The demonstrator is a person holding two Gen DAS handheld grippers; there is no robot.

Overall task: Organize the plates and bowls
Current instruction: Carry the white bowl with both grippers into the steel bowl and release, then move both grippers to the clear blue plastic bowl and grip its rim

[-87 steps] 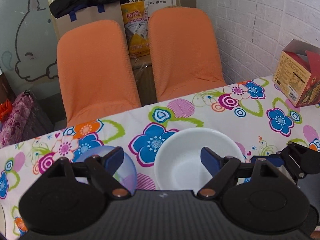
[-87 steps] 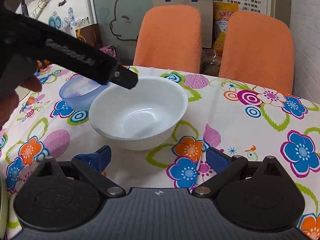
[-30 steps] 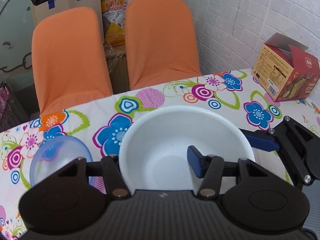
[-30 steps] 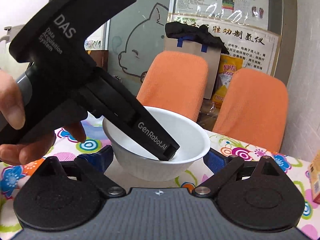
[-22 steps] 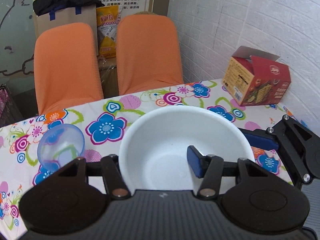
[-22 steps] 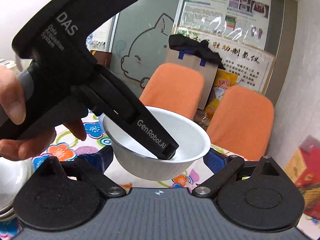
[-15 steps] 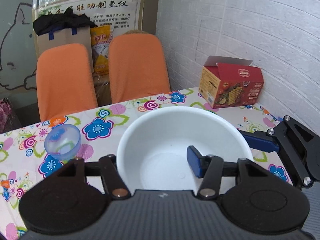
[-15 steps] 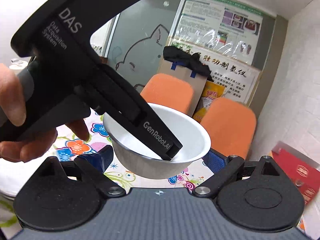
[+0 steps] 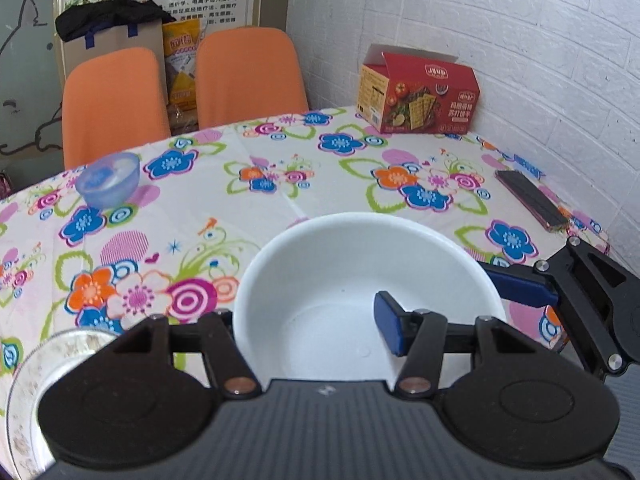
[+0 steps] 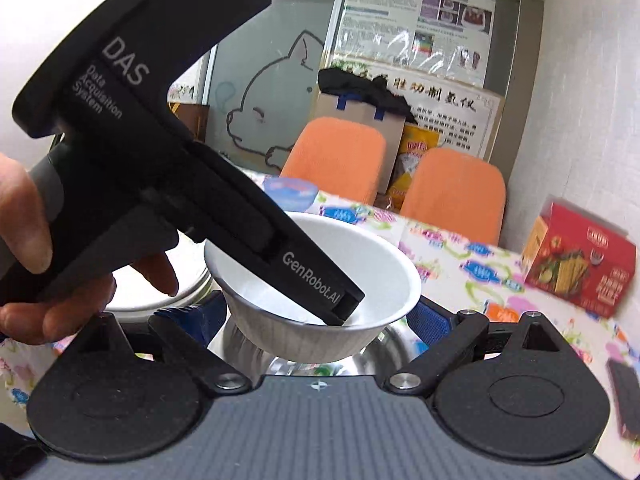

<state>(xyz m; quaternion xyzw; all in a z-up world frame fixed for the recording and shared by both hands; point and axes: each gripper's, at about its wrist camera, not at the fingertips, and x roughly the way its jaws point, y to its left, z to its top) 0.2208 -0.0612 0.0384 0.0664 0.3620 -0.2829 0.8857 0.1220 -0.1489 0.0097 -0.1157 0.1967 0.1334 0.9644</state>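
A white bowl [image 9: 340, 264] hangs above the flowered table [image 9: 280, 200]. My left gripper [image 9: 312, 324] is shut on the bowl's wall, with one blue pad [image 9: 390, 328] inside and the other finger hidden outside the rim. In the right wrist view the left gripper [image 10: 344, 304] reaches in from the left, held by a person's hand [image 10: 24, 216]. My right gripper [image 10: 310, 320] is open, one finger on each side of the white bowl [image 10: 384, 276] low down; whether it touches is unclear. A shiny metal bowl [image 10: 384, 354] lies just beneath.
A small blue translucent bowl [image 9: 108, 178] sits at the table's far left. A glass plate [image 9: 24, 368] lies at the near left. By the brick wall are a red box [image 9: 418, 96] and a flat black object [image 9: 532, 200]. Two orange chairs [image 9: 248, 76] stand behind.
The left gripper closed on the white bowl, lifted it off the table and carried it back toward the near edge. The right gripper stayed open beside it. The metal bowl came into view below.
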